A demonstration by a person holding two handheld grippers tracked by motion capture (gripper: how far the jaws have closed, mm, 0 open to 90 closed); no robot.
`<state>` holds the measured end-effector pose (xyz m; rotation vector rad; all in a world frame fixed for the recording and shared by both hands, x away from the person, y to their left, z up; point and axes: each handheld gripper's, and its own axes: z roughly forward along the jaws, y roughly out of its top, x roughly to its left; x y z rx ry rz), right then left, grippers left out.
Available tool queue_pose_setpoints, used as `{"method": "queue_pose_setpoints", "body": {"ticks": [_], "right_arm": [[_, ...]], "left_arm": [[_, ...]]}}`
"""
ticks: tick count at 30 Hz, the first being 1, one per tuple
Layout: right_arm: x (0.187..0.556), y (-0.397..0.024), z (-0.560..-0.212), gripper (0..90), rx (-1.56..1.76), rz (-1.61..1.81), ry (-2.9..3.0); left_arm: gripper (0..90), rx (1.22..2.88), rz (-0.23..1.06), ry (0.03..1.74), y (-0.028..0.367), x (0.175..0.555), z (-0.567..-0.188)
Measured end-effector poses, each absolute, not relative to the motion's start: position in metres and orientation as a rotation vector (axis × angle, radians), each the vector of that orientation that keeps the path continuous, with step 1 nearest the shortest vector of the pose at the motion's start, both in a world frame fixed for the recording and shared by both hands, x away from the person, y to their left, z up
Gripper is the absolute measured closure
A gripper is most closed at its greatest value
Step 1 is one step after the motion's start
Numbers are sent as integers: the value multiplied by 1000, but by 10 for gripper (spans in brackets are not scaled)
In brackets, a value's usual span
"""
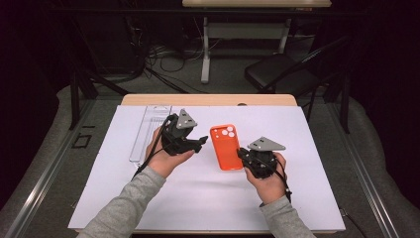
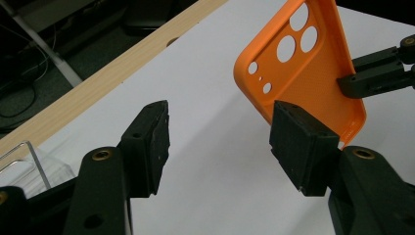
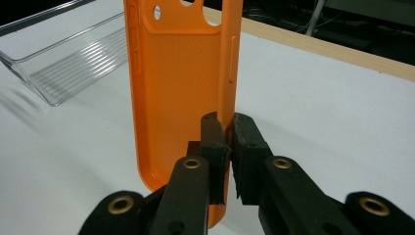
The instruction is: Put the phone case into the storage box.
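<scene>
Two grippers share one orange phone case (image 1: 226, 147) at the middle of the table (image 1: 317, 208). Our right gripper (image 3: 228, 147) pinches the case's right edge near its near end. Its long axis runs near to far. Our left gripper (image 2: 218, 142), jaws half-wide on nothing, sits just left of it.

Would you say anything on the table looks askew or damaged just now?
Nothing looks damaged. The orange phone case is lifted off the white mat, pinched by its side wall in the right gripper. The left gripper is open beside it.
</scene>
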<state>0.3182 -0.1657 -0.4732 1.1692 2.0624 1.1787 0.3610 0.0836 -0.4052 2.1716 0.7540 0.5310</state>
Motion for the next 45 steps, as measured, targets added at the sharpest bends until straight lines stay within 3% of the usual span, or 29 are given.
{"method": "queue_pose_setpoints", "body": {"ticks": [20, 45], "right_arm": [[317, -164, -474, 846, 1158, 1172, 2064], [316, -161, -474, 845, 1135, 1174, 2070]], "left_arm": [[484, 2198, 528, 699, 67, 362, -400], [687, 2269, 525, 659, 50, 377, -404]]}}
